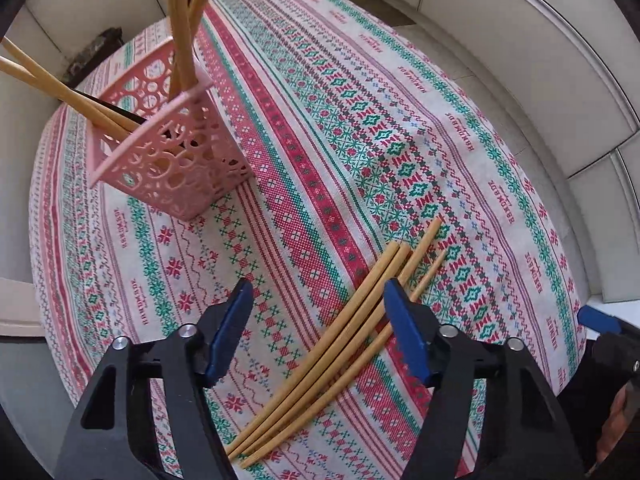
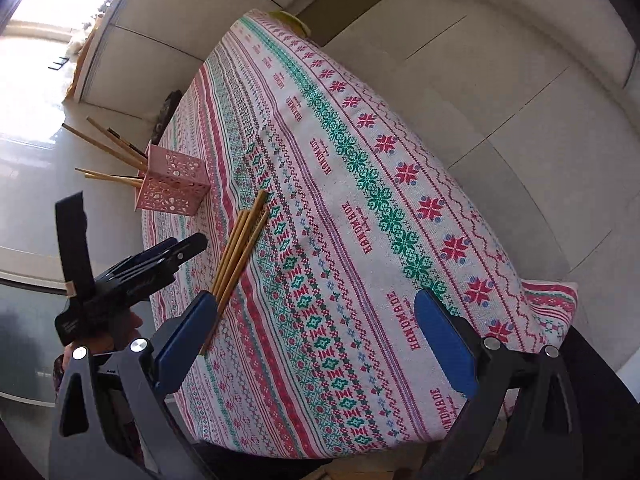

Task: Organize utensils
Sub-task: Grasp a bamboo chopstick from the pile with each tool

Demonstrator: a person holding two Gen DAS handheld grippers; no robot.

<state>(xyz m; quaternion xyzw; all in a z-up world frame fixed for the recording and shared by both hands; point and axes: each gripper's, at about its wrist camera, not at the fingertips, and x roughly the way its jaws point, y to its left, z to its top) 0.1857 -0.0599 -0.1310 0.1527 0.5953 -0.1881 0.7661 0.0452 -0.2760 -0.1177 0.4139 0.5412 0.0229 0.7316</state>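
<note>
Several loose bamboo chopsticks (image 1: pixel 340 340) lie in a bundle on the patterned tablecloth (image 1: pixel 320 140). My left gripper (image 1: pixel 320 304) is open and hovers just above them, its blue fingers on either side of the bundle. A pink perforated holder (image 1: pixel 172 160) stands further back left with several chopsticks upright in it. In the right wrist view the loose chopsticks (image 2: pixel 240 248) and the holder (image 2: pixel 172 188) lie to the left. My right gripper (image 2: pixel 316 328) is open and empty over the cloth. The left gripper (image 2: pixel 160 260) shows at the left.
The table stands against a pale tiled wall (image 1: pixel 520 40). Its near edge and a hanging cloth corner (image 2: pixel 552 300) show on the right. A glass surface (image 2: pixel 24 320) lies left of the table.
</note>
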